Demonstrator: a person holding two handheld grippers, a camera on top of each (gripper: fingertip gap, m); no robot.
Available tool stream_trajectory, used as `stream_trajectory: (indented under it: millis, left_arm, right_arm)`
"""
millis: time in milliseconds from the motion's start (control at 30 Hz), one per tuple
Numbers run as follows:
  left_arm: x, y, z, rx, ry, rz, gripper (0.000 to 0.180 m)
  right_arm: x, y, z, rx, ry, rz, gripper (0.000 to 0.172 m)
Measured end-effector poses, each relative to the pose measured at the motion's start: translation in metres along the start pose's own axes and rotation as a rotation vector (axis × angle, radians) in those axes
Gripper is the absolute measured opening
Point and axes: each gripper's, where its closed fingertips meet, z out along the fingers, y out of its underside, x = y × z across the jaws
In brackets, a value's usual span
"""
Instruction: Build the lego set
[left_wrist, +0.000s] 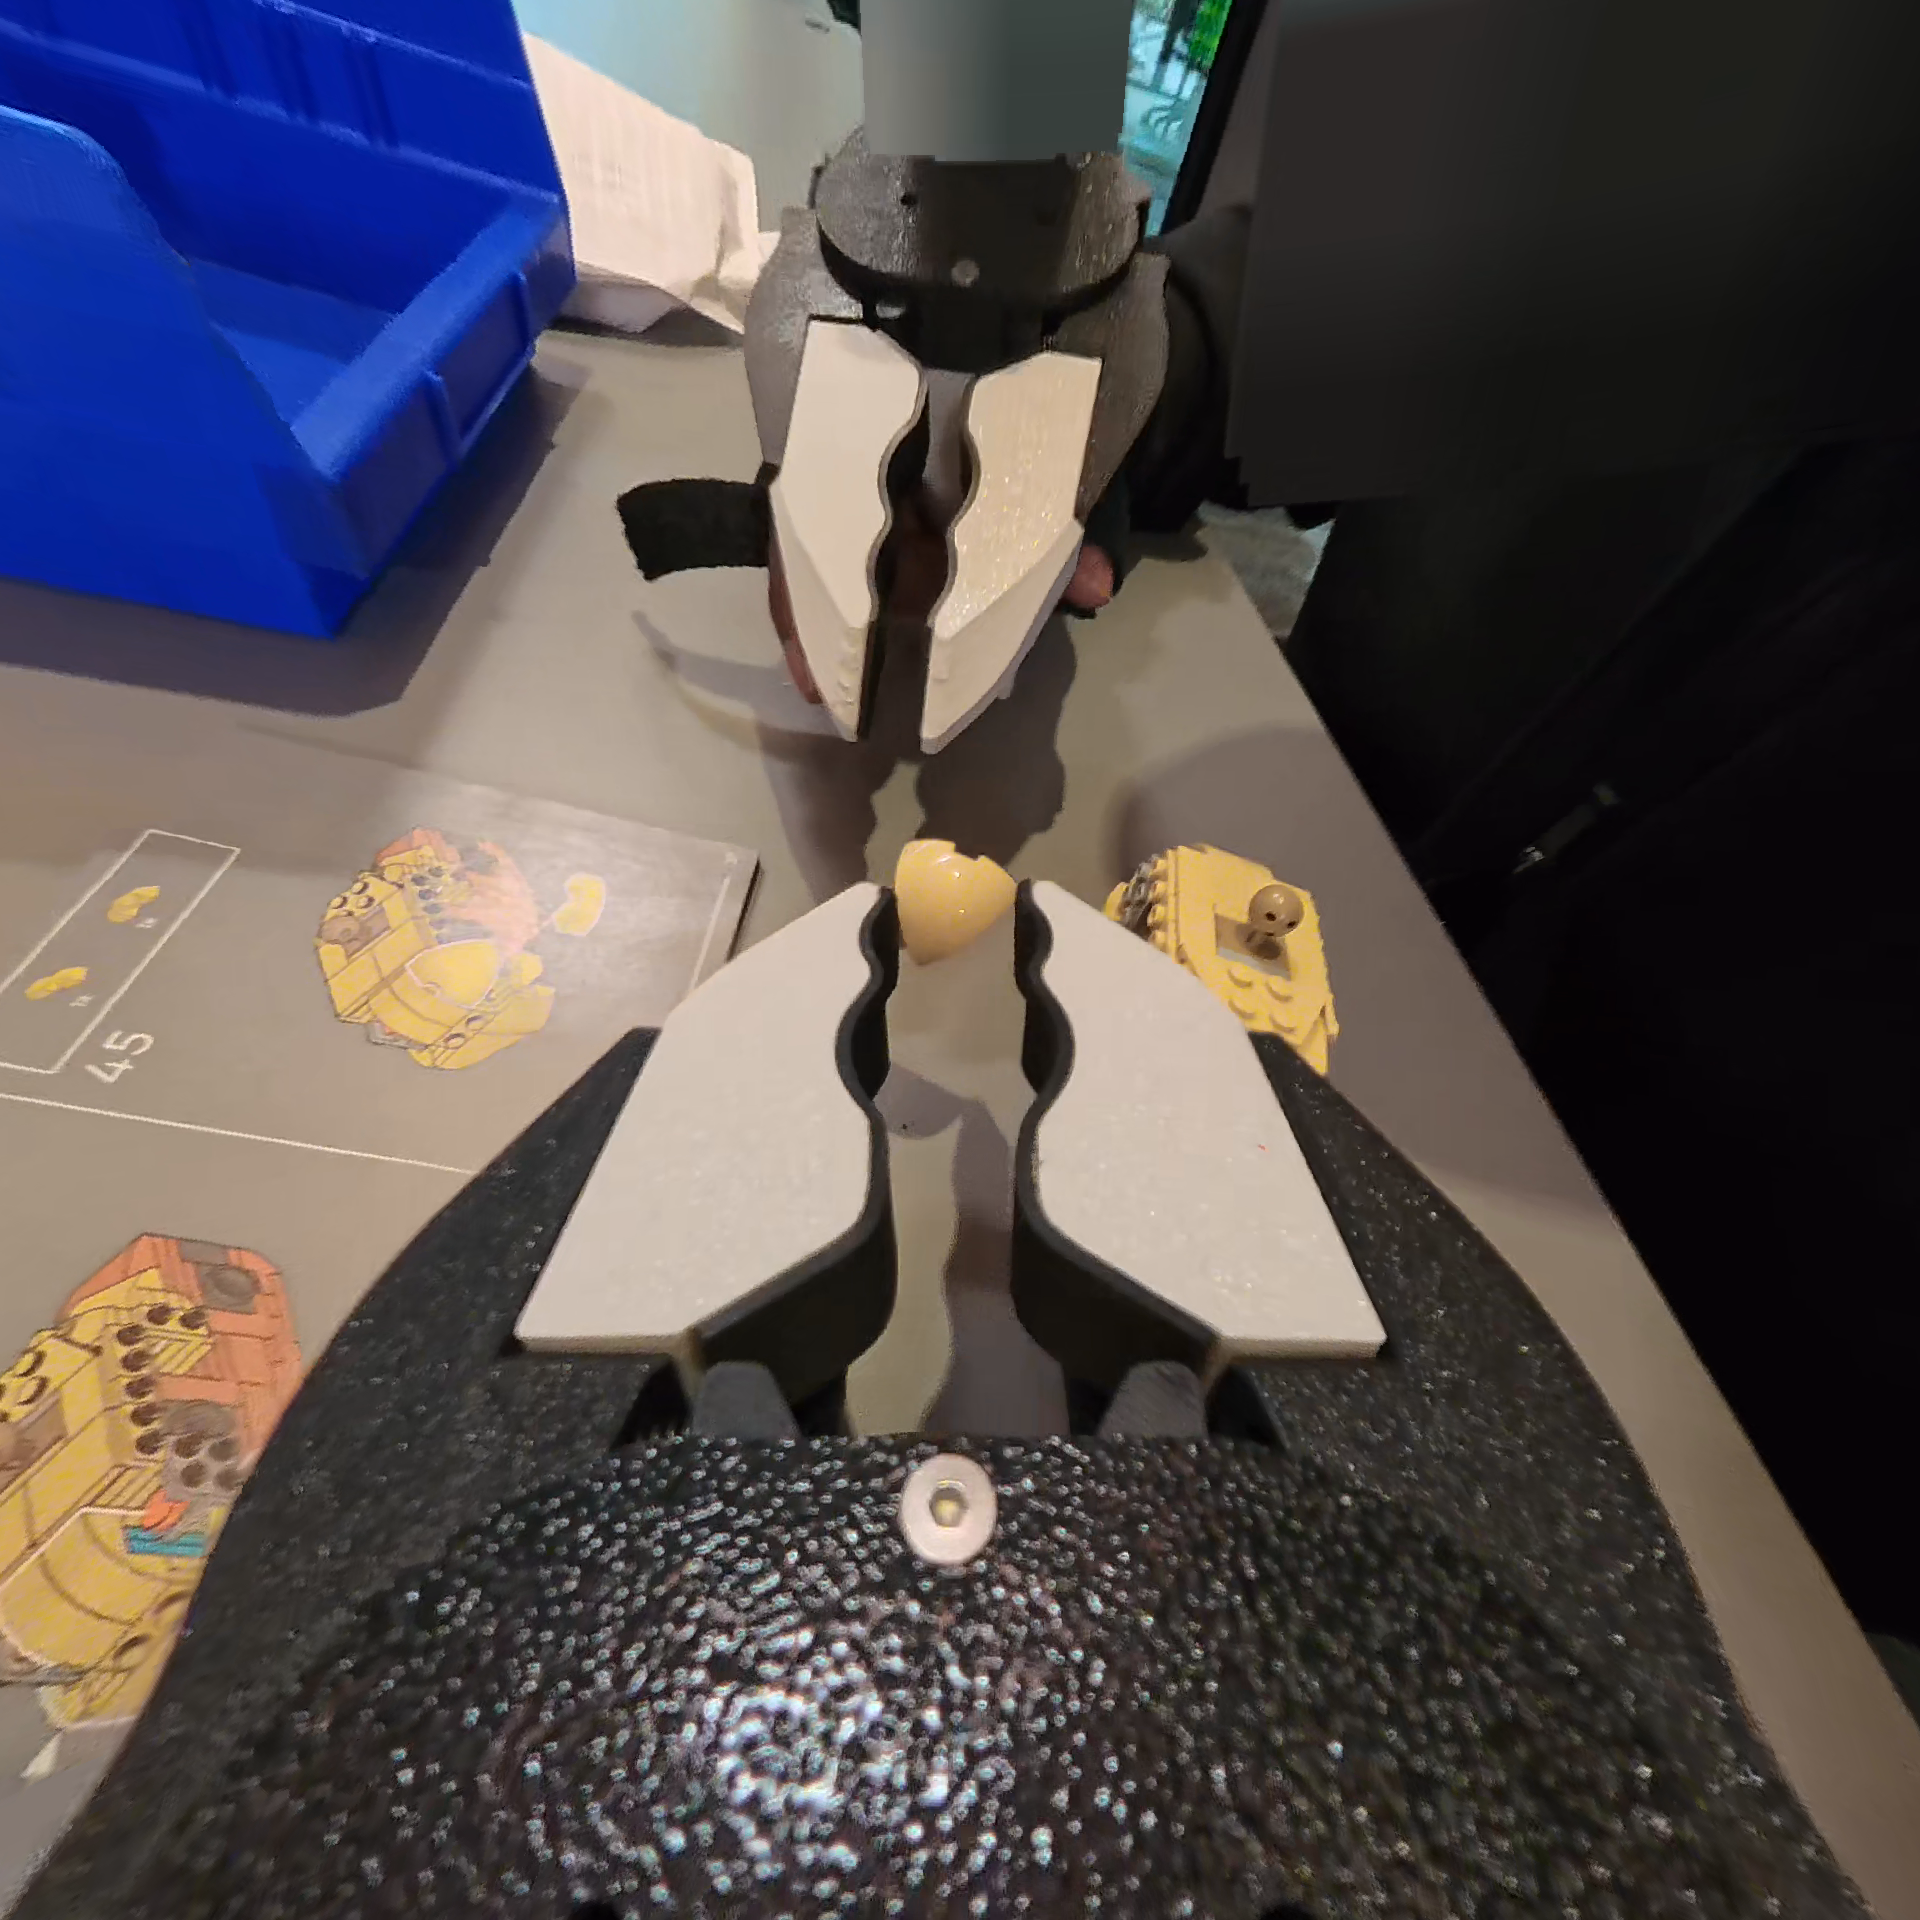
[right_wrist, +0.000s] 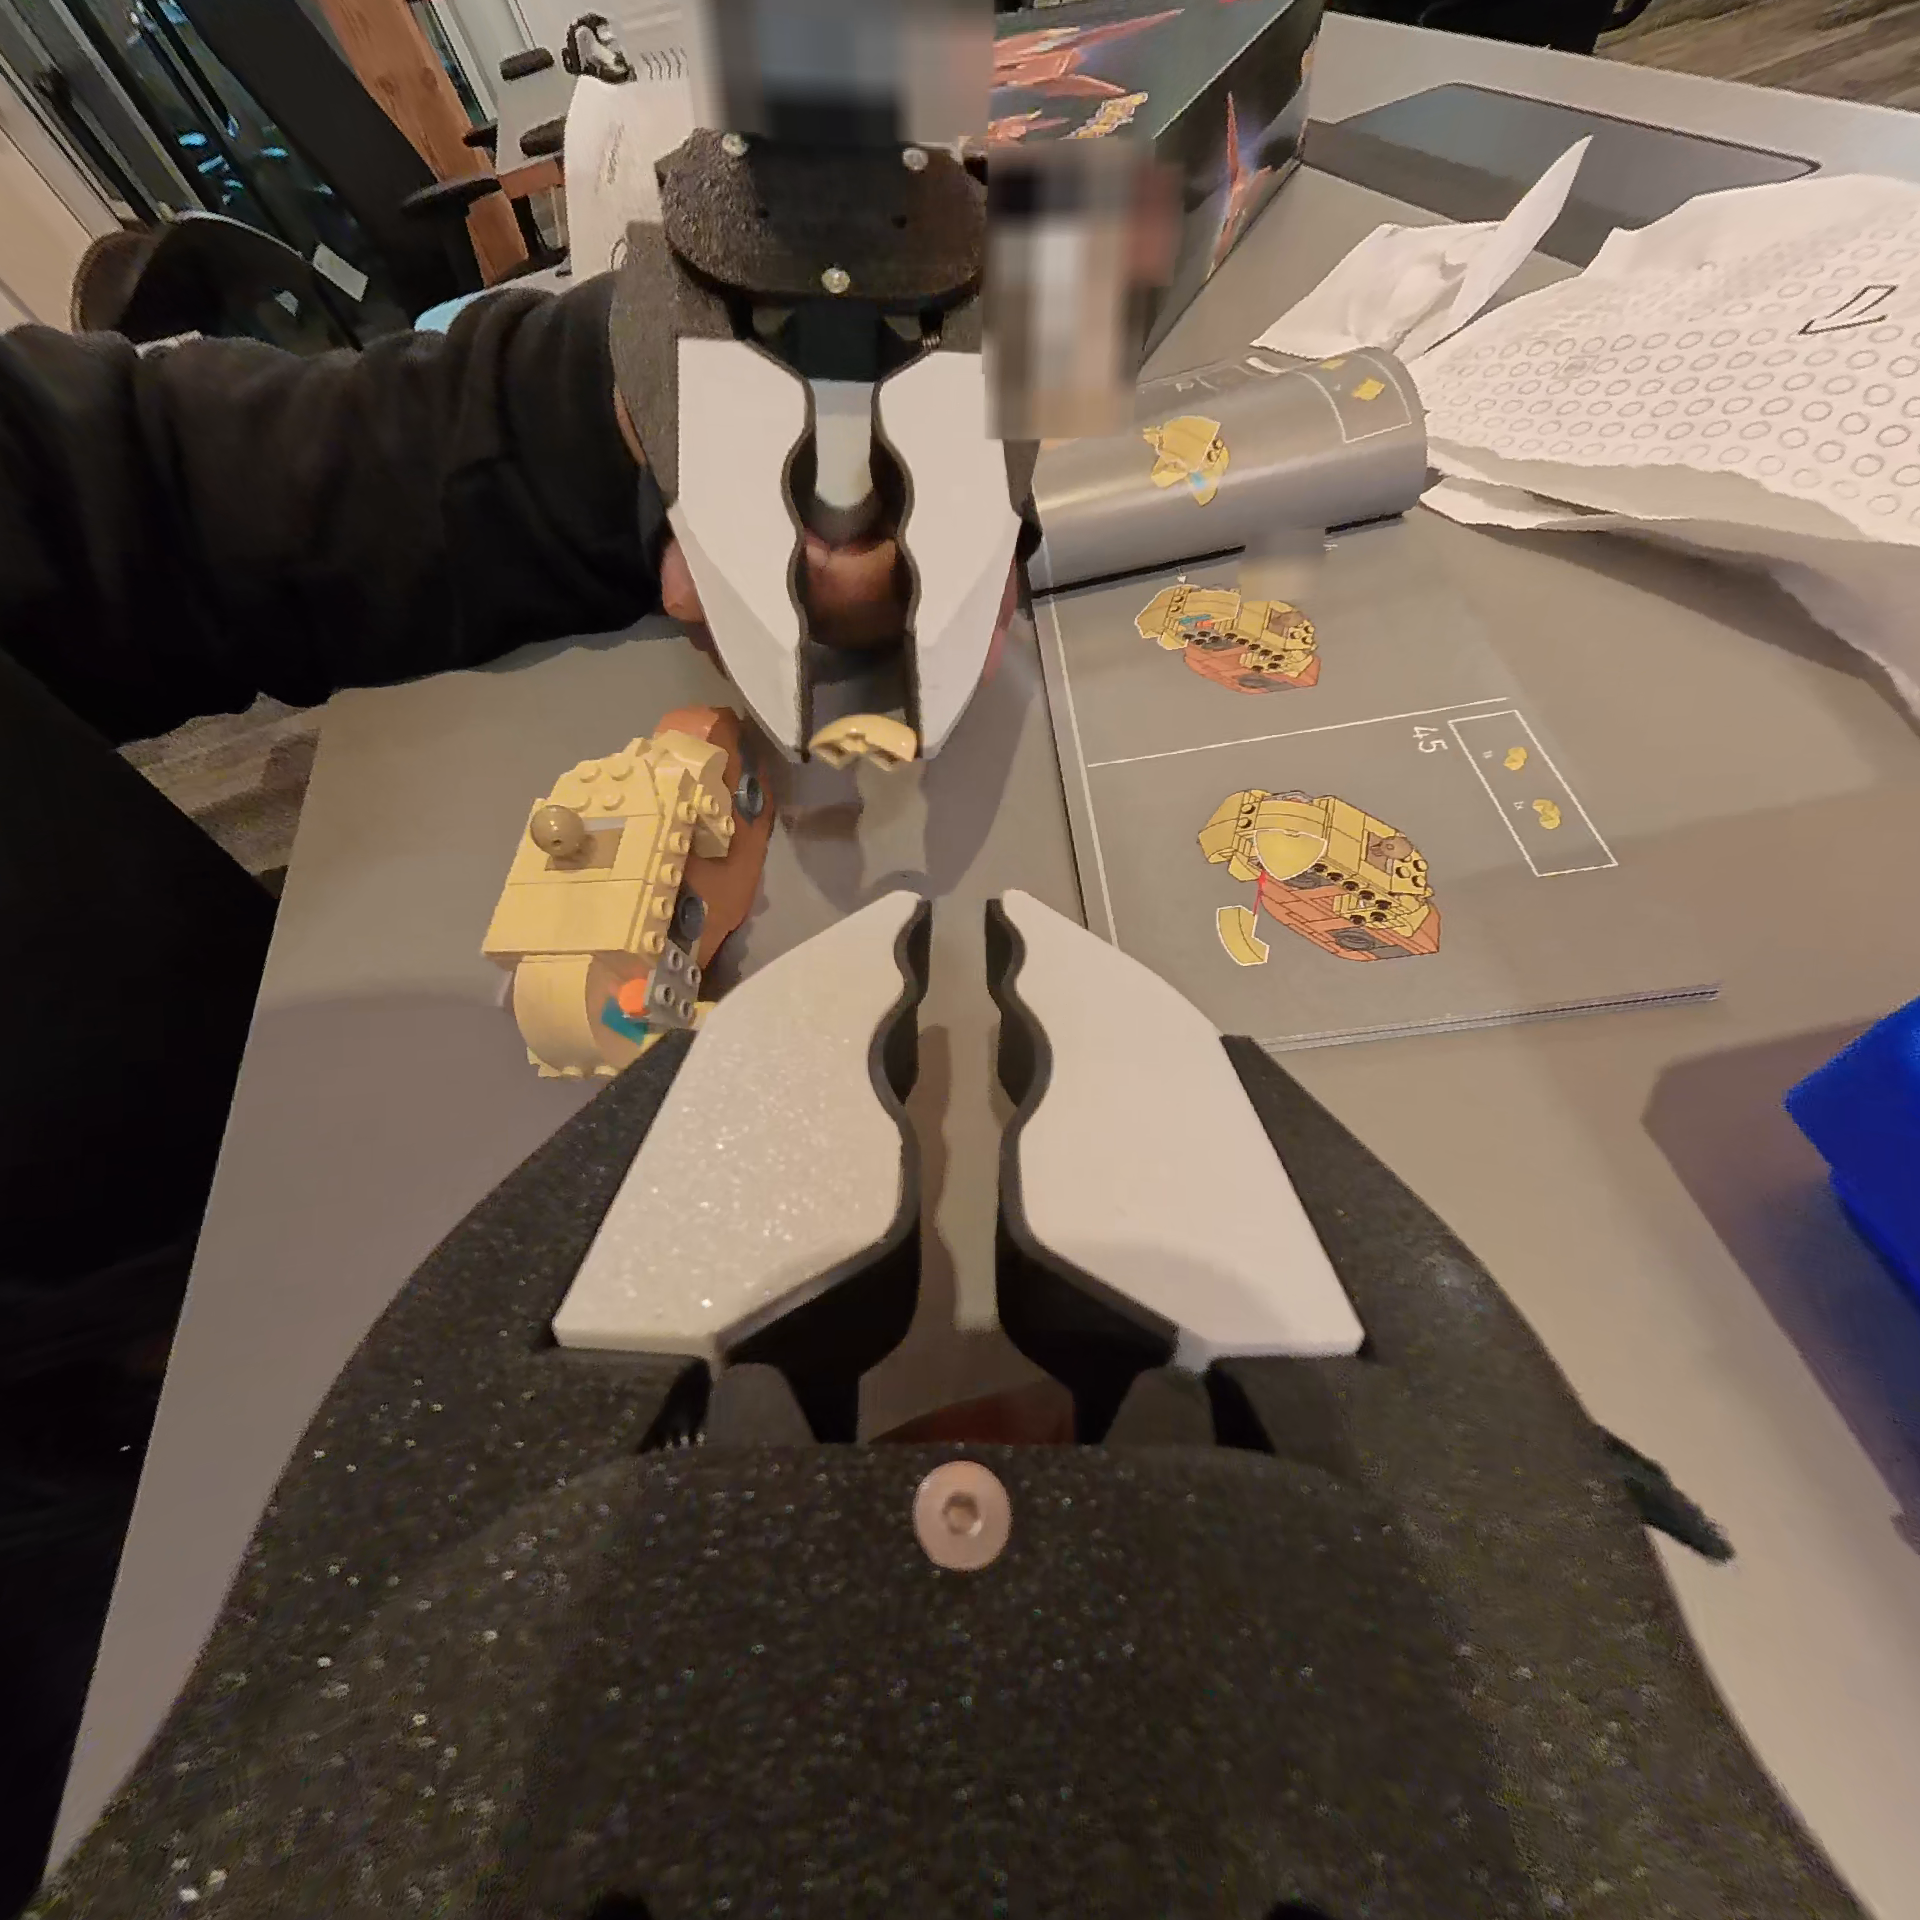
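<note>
left gripper (left_wrist: 954, 914), nearest the lens in the left wrist view: black textured body, 2 grey fingers (left_wrist: 748, 1091) with wavy black pads. a tan curved shell brick (left_wrist: 954, 899) sits between the fingertips, both pads against its sides, held clear above the grey table (left_wrist: 1195, 707). the right wrist view confirms this: the same brick (right_wrist: 864, 744) is clamped at the tips of the left gripper (right_wrist: 860, 743), its hollow underside facing the camera.

left to right in the left wrist view: a blue plastic bin (left_wrist: 260, 312) at far left; an open instruction booklet (left_wrist: 416, 935) lying flat with printed build diagrams; the held brick at centre; a partly built tan brick model (left_wrist: 1236, 956) just beside the right finger, carrying a dark tan ball-headed pin (left_wrist: 1273, 912).

right gripper (right_wrist: 956, 909): fingers stand a narrow way apart, pads touching nothing, bare table showing through the gap. seen head-on in the left wrist view, the right gripper (left_wrist: 894, 717) hangs above the table, well apart from the brick.

left to right in the right wrist view: a person's dark sleeve (right_wrist: 312, 499); the model (right_wrist: 613, 883), tan over a brown base, near the left finger; the booklet (right_wrist: 1351, 779); crumpled white paper bags (right_wrist: 1662, 364) at far right; a printed box (right_wrist: 1143, 104) behind.
</note>
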Motion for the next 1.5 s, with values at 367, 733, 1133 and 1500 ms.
stream_trajectory:
  millis: [367, 733, 1133, 1500]
  left_arm:
    - [0.010, -0.003, 0.006, -0.149, 0.132, -0.187, 0.021]
    - [0.026, -0.008, 0.021, -0.535, 0.318, -0.085, 0.021]
    - [0.029, 0.012, 0.029, -0.915, 0.570, -0.122, 0.020]
    - [0.035, 0.010, 0.029, -1.177, 0.794, -0.092, 0.021]
  right_arm:
    - [-0.013, 0.003, 0.003, -0.009, -0.003, -0.205, 0.013]
    - [-0.049, 0.031, -0.016, -0.169, -0.076, -0.218, 0.018]
    - [-0.082, 0.042, -0.010, -0.158, -0.030, -0.131, 0.020]
    - [-0.087, 0.033, -0.011, -0.067, 0.034, -0.115, 0.020]
